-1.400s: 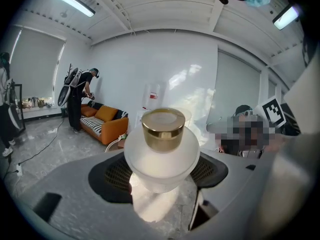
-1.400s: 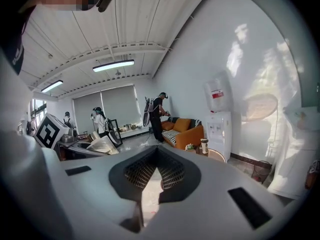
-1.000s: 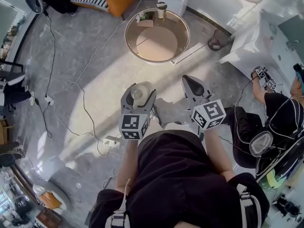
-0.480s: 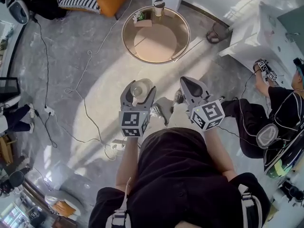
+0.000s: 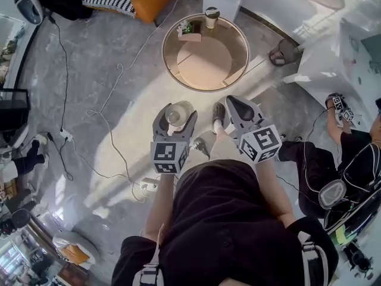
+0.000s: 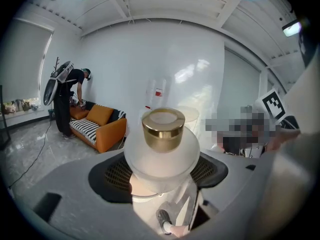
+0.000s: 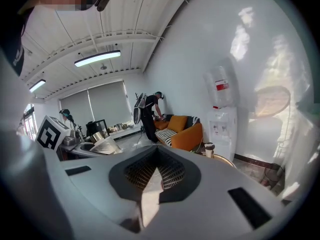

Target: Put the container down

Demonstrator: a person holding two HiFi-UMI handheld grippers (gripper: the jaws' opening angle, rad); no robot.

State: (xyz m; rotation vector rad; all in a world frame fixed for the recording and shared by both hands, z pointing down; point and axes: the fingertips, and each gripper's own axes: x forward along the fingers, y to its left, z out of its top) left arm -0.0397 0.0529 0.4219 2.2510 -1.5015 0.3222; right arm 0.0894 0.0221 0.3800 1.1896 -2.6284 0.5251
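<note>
Carrying the gold-capped frosted container (image 6: 161, 149) is all my left gripper (image 5: 174, 121) is doing: its jaws are clamped on the jar's body from both sides, and the cap stands upright just beyond the tips. That hold looks the same as a second ago; the jar has not slipped or tilted between the pads. What has changed is the room around it. In the head view the round glass-topped table (image 5: 202, 64) has drifted a little nearer and to the right, so it now lies ahead of both grippers and slightly right of the left one's tips, still well apart. One of my shoes (image 5: 218, 115) shows on the grey floor between the two grippers, so I judge that I am mid-stride toward it. My right gripper (image 7: 155, 166) is closed on nothing, its mesh pads meeting along one seam, and rides beside the left without touching the jar. So the container is not yet put down. A lidded cup (image 5: 211, 15) stands at the table's far edge, leaving the near half bare for the jar.
</note>
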